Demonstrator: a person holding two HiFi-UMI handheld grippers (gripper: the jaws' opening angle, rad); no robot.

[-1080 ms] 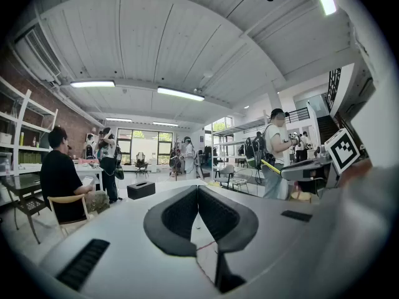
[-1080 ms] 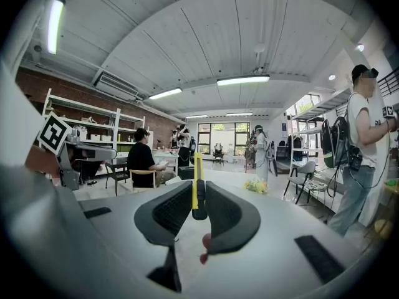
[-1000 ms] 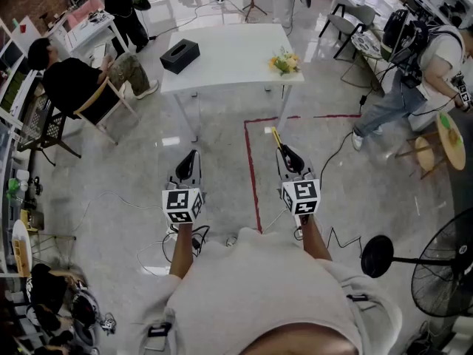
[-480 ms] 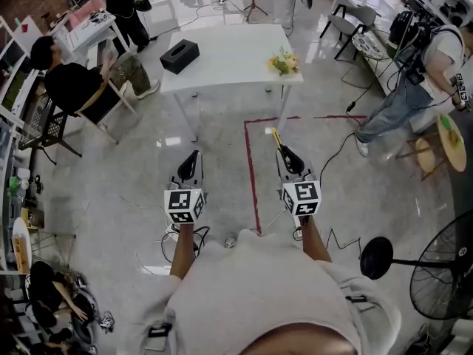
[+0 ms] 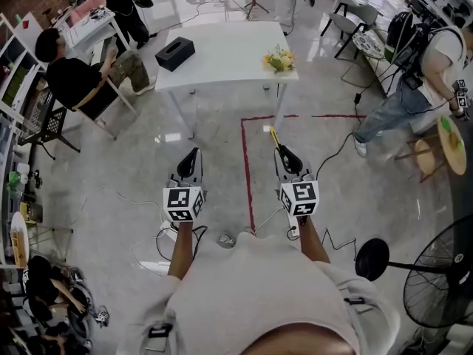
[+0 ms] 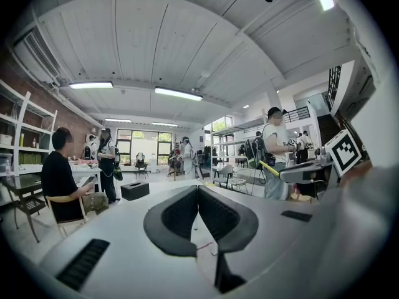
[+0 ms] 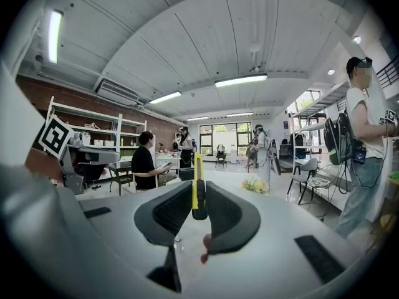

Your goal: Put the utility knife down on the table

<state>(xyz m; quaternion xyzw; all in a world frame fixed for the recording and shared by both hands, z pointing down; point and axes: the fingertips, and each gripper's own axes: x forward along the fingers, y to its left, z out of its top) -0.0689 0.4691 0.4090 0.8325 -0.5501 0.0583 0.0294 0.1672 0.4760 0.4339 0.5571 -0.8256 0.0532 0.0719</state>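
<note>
My right gripper [image 5: 281,156] is shut on a yellow utility knife [image 5: 275,138] with a black slider; the knife [image 7: 197,182] stands upright between the jaws in the right gripper view and sticks out ahead of the right gripper [image 7: 197,213]. My left gripper [image 5: 191,160] hangs beside it, jaws closed together with nothing between them, as the left gripper [image 6: 198,195] view also shows. Both are held over the floor, well short of the white table [image 5: 222,54]. On that table sit a black tissue box [image 5: 175,52] at the left and a small bunch of flowers [image 5: 276,61] at the right.
Red tape [image 5: 247,170] marks a rectangle on the glossy floor ahead. A seated person [image 5: 72,78] is left of the table, another person [image 5: 421,80] stands at the right. Cables [image 5: 159,239] trail by my feet. A fan [image 5: 440,283] stands at the lower right.
The view has shifted slightly; table and floor tape sit a little further left in the picture. Both grippers hold the same pose, the knife still gripped.
</note>
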